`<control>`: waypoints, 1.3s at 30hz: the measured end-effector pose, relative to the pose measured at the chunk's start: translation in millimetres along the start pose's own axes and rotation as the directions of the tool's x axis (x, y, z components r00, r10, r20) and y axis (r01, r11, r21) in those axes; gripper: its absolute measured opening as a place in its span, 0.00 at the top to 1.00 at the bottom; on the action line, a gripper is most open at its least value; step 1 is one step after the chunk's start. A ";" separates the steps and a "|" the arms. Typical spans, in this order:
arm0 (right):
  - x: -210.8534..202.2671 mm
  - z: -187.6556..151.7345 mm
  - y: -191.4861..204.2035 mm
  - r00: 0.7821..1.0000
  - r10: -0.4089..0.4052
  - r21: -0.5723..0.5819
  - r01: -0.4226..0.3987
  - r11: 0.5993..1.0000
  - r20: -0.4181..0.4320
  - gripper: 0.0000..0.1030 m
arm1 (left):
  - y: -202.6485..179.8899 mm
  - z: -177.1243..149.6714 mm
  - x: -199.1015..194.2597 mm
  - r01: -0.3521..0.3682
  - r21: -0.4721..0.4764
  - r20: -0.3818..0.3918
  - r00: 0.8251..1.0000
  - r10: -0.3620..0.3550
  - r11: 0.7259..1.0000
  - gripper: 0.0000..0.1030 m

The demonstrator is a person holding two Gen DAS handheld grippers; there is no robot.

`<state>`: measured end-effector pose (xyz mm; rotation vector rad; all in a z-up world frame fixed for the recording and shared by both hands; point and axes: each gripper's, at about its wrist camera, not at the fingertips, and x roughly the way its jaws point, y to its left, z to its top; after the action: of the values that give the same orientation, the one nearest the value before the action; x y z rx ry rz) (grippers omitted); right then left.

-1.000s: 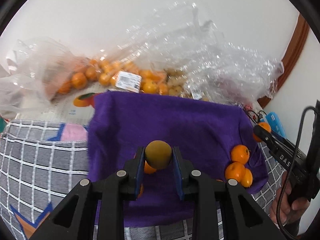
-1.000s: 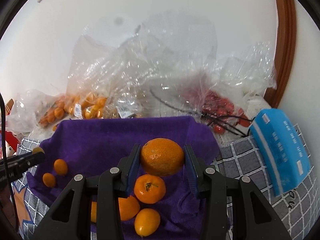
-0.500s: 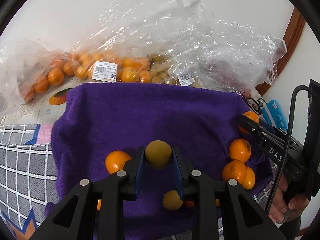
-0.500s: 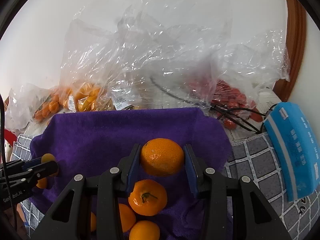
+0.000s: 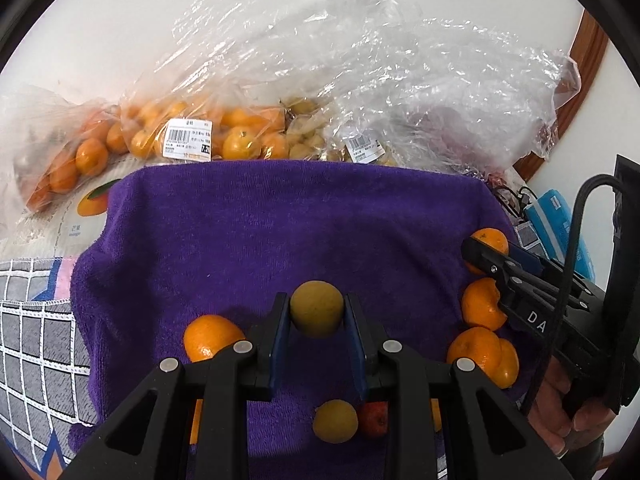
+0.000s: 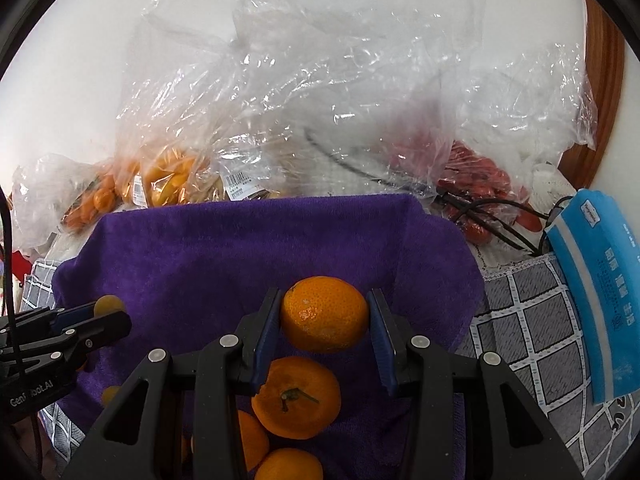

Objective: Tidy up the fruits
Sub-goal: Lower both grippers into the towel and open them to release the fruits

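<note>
Carrying fruit over the purple towel [image 5: 280, 240], our left tool [image 5: 317, 316] grips a small yellowish fruit [image 5: 317, 314], our right tool [image 6: 324, 316] a mandarin [image 6: 324, 314]; next we must lower each beside its own kind.

Mandarin [image 6: 324, 314] between hand-held gripper [image 6: 324, 336] pads, above purple towel [image 6: 240, 256]

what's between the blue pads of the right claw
A large orange mandarin sits clamped between the right claw pads, above other mandarins on the purple towel; this shows in the right wrist view.

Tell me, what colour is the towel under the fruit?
Purple. The towel shows best in the left wrist view.
</note>
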<state>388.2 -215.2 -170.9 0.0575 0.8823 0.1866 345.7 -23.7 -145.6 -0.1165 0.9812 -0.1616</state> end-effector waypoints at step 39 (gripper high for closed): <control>-7.1 -4.3 -7.4 1.000 0.024 0.028 -0.024 0.999 -0.001 0.48 | 2.1 -18.8 2.9 -0.001 -0.019 -0.065 0.998 0.000 1.000 0.72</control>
<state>381.5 -223.9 -169.2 0.0937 0.8861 0.1966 331.8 -22.6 -158.7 -0.1288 1.0477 -0.1564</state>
